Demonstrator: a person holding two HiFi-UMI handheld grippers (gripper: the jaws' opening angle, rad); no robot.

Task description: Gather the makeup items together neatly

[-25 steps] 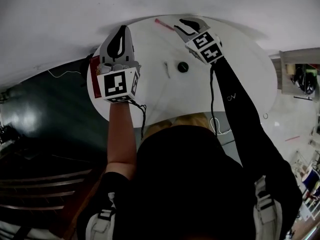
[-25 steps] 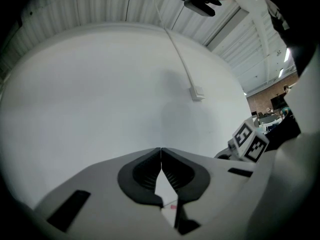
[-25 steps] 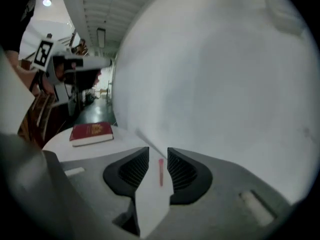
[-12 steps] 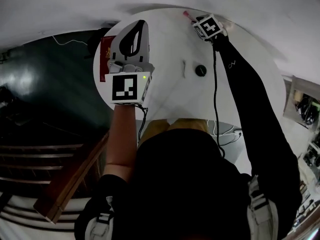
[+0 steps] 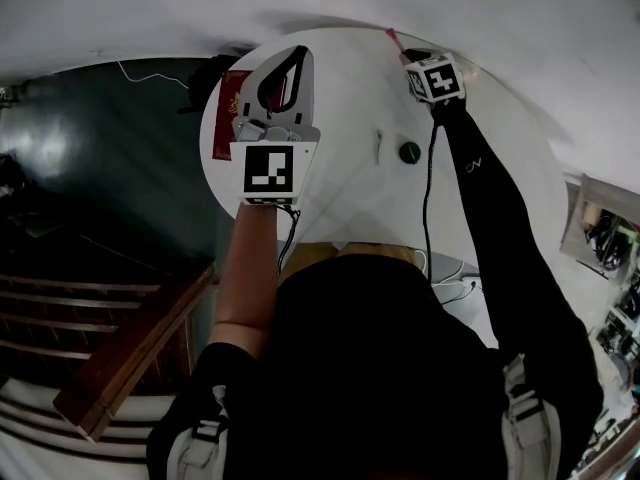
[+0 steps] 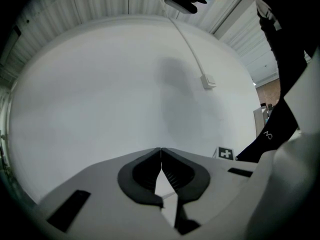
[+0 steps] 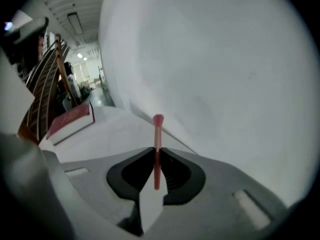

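Observation:
A thin pink makeup stick (image 7: 158,134) with a rounded tip stands between the jaws of my right gripper (image 7: 156,151), which are closing on it, and the pads touch its shaft. In the head view this right gripper (image 5: 412,60) is at the far edge of the round white table (image 5: 350,198), with the stick's pink end (image 5: 390,36) poking out beyond it. A small black round item (image 5: 409,152) and a slim pale stick (image 5: 379,145) lie mid-table. My left gripper (image 6: 160,149) is shut and empty, raised over the table's left side (image 5: 298,56).
A red book (image 5: 237,93) lies at the table's far left edge, also in the right gripper view (image 7: 70,120). A white wall curves right behind the table. On it a white cable ends in a small box (image 6: 208,82). Dark floor and wooden stairs lie to the left.
My right gripper has reached to the table's far edge and closed round the pink stick. The left gripper stays raised over the table's left side.

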